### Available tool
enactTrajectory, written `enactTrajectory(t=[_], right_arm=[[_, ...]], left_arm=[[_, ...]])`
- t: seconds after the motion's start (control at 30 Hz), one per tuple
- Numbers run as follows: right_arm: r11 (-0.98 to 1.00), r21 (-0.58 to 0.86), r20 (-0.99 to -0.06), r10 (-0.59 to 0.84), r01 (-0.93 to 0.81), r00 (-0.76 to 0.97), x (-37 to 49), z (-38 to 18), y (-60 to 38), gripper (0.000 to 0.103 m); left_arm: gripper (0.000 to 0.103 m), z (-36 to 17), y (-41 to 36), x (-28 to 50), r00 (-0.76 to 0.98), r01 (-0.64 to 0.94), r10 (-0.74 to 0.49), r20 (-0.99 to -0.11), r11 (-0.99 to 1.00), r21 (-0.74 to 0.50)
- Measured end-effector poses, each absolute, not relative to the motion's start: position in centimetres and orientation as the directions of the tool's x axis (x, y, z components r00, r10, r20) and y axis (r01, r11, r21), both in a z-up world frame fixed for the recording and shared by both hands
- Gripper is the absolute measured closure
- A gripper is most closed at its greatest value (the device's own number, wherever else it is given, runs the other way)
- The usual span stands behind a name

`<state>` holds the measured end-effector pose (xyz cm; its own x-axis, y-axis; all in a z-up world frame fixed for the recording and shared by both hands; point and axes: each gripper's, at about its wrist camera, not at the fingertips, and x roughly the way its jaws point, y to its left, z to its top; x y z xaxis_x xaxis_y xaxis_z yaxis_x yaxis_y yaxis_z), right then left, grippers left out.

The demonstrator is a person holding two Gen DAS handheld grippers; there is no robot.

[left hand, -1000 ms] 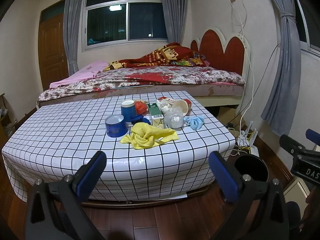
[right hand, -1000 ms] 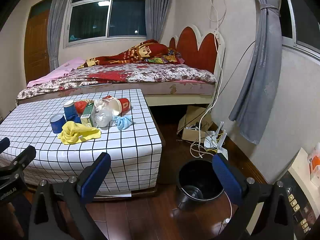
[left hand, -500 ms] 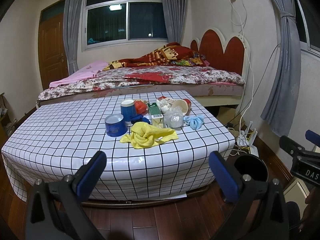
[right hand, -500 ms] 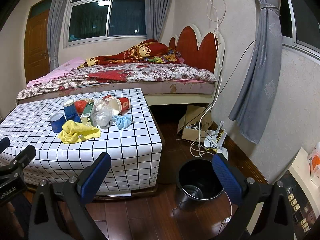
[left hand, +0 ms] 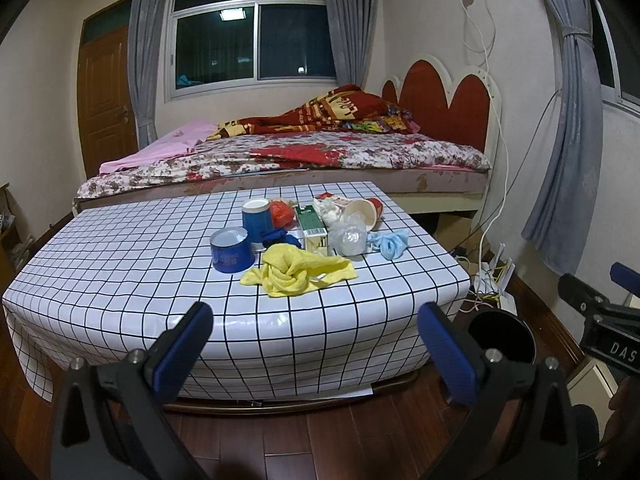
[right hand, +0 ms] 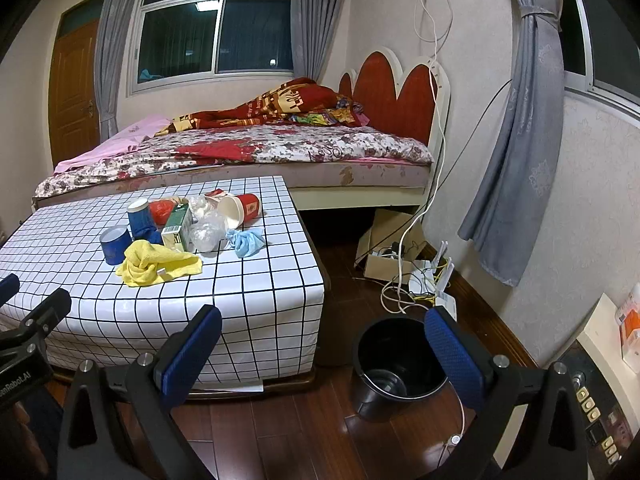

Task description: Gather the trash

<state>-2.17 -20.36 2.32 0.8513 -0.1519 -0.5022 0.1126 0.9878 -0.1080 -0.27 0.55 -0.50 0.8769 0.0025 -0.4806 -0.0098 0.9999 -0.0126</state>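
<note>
Nothing had moved since the earlier frames: your left claw [left hand: 312, 334] and right claw [right hand: 322, 338] hung in the same spots short of the near edge, both with fingers spread wide apart and holding nothing.

You had the trash bunched on the far right part of the checked tabletop [left hand: 120, 264]. A crumpled yellow cloth [left hand: 298, 270] lay nearest you. Just left of it stood a blue tin [left hand: 231, 249], with a taller blue cup [left hand: 257, 220] behind it. A green carton [left hand: 312, 228] lay beside a red bag [left hand: 282, 213], and a clear plastic wad [left hand: 348, 238] sat touching the carton's right side. A paper cup [left hand: 362, 212] lay tipped on its side at the far right, and a pale blue glove [left hand: 390, 242] rested right of the plastic wad.

Your black bin [right hand: 400, 364] stood on the wooden floor [right hand: 280, 432], right of the tabletop's near corner, between your right claw's fingers in that view.
</note>
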Motion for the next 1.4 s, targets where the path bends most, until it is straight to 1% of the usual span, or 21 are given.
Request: enactTrajectory(t=[0.77, 1.4], right_arm=[[0.988, -0.108, -0.506, -0.152, 0.113, 0.849, -2.1, 1.9, -20.2, 0.001], [0.99, -0.109, -0.518, -0.134, 0.09, 0.845, -2.1, 0.9, -19.4, 0.001]], left_arm=[[0.001, -0.5, 0.6, -0.2, 0.877, -0.01, 0.002, -0.481, 1.0, -0.015], [0.001, -1.0, 0.6, 0.0, 0.877, -0.027, 0.027, -0.479, 1.0, 0.007]])
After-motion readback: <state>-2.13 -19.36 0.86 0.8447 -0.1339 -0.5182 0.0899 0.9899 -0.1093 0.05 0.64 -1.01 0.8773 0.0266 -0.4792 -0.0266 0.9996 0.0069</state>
